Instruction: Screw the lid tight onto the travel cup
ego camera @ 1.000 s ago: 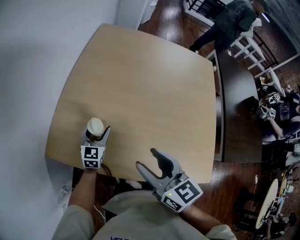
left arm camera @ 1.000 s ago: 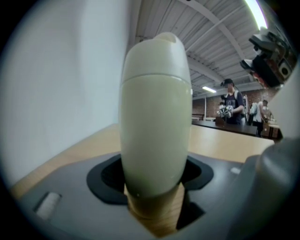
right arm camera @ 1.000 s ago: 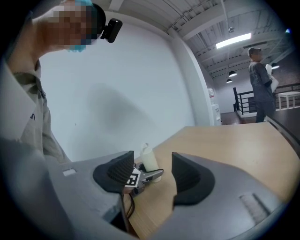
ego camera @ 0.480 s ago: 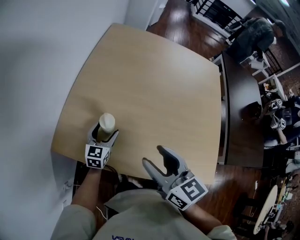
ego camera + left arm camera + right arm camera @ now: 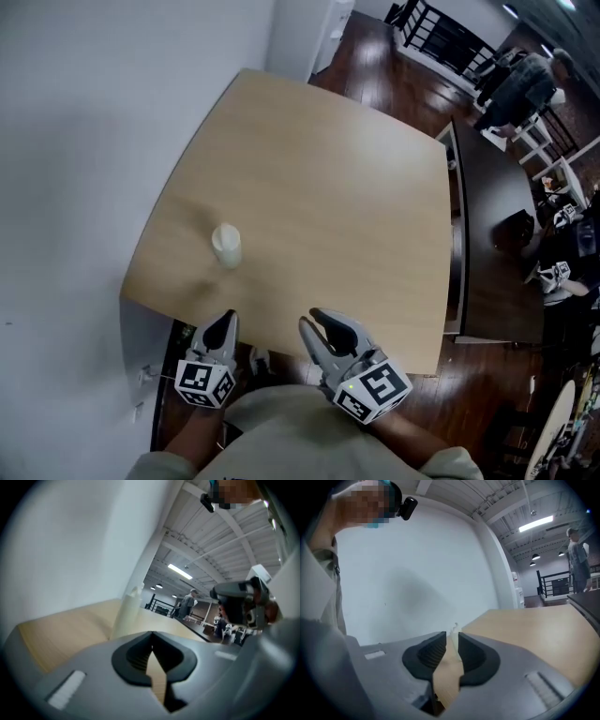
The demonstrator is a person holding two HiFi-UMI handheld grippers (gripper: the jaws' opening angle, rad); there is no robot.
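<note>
The cream travel cup stands upright with its lid on, alone near the left front of the wooden table. My left gripper hangs off the table's near edge, well short of the cup. Its jaws have just closed and are shut on nothing. In the left gripper view the cup shows blurred beyond the shut left gripper. My right gripper hovers at the near edge. Its jaws have just been closing, and a narrow gap remains with nothing in it. The cup appears far off beyond the right gripper.
A white wall runs along the table's left side. A dark table stands close on the right over dark wood floor. A person stands at the far right by white chairs and a black railing.
The left gripper let go of the cup, drew back off the near edge and shut. The cup stays standing on the table. The right gripper's jaws narrowed.
</note>
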